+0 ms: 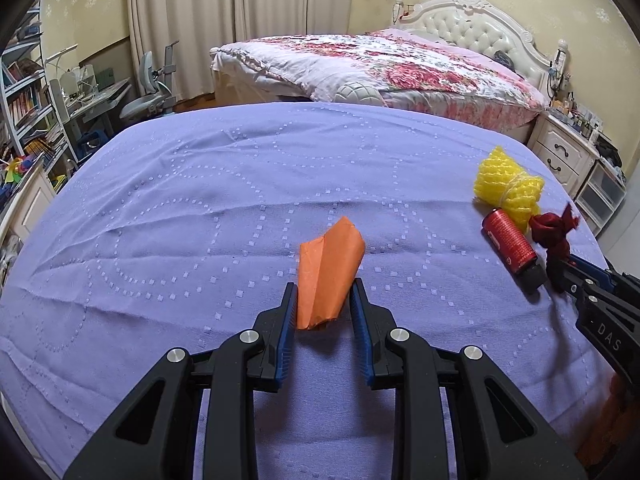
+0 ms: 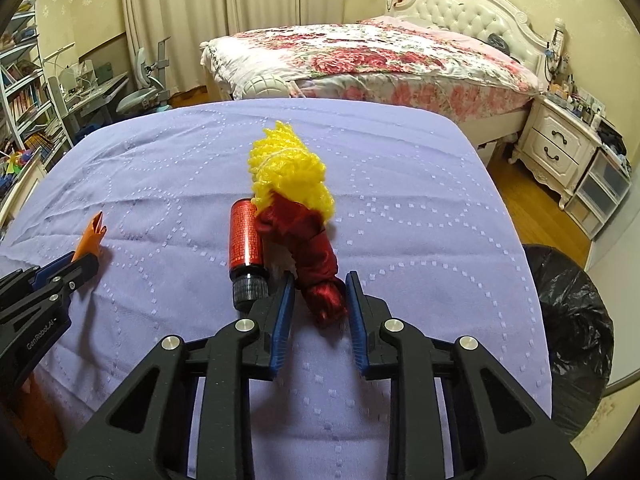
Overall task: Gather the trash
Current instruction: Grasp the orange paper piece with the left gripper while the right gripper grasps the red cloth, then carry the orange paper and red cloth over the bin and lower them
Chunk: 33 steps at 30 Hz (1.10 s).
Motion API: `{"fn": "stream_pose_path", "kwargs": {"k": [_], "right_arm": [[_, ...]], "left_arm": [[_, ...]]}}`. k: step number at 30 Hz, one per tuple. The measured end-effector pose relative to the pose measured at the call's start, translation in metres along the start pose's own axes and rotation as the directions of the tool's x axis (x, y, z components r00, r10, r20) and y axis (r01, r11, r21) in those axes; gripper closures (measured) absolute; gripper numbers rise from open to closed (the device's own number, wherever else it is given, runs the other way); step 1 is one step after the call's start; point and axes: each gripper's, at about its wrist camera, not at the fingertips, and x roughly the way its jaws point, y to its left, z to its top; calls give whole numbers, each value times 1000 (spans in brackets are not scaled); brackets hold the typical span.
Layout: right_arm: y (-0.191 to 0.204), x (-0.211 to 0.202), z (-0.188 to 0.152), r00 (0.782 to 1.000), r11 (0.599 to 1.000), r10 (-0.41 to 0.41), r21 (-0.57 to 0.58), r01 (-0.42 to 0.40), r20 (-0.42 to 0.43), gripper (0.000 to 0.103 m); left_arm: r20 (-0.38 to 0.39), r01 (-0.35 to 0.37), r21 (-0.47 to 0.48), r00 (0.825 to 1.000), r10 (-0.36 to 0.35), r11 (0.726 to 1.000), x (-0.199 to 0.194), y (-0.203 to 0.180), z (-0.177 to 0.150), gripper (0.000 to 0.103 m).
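You are straddling the folded orange paper (image 1: 328, 272) with your left tongs (image 1: 323, 300); the jaws are standing partly open on either side of it, apparently not yet pinching, so one squeeze should take it. Your right tongs (image 2: 320, 294) are likewise gaping around the dark red fabric bundle (image 2: 312, 256), unclamped. Both pieces are lying on the lilac-covered bench (image 2: 400, 240), with the red bottle (image 2: 245, 236) just beside the bundle and the yellow foam net (image 2: 290, 168) touching its far end. The black-lined bin (image 2: 572, 320) is waiting off the bench's right edge, handy for dropping.
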Motion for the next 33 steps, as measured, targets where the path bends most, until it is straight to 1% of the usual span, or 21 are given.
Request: {"fn": "stream_pose_path", "kwargs": {"k": [6, 15, 22, 23, 25, 26, 27, 32, 33], "right_arm": [[-9, -15, -9, 1000, 1000, -5, 25, 5, 14, 79], [-31, -34, -26, 1000, 998, -13, 68, 12, 14, 80], [-40, -41, -33, 1000, 996, -18, 84, 16, 19, 77], [-41, -40, -32, 1000, 996, -20, 84, 19, 19, 76], [-41, -38, -32, 1000, 997, -15, 82, 13, 15, 71], [-40, -36, -31, 1000, 997, -15, 80, 14, 17, 62], [-39, -36, -31, 1000, 997, -20, 77, 18, 21, 58], [-33, -25, -28, 1000, 998, -23, 55, 23, 3, 59], [-33, -24, -27, 1000, 998, -23, 52, 23, 1, 65]], "left_arm": [[8, 21, -3, 1000, -21, 1000, -5, -4, -4, 76], [18, 67, 40, 998, -67, 997, -17, -29, -13, 76], [23, 75, 52, 997, -76, 996, -21, -37, -17, 76], [23, 75, 52, 997, -76, 996, -21, -37, -17, 76], [21, 72, 50, 997, -73, 996, -22, -38, -19, 76], [20, 71, 49, 997, -72, 996, -21, -38, -19, 76], [20, 71, 47, 997, -72, 996, -21, -38, -19, 76], [21, 70, 44, 997, -71, 997, -21, -36, -19, 76], [22, 70, 44, 997, -71, 997, -21, -36, -19, 76]]}}
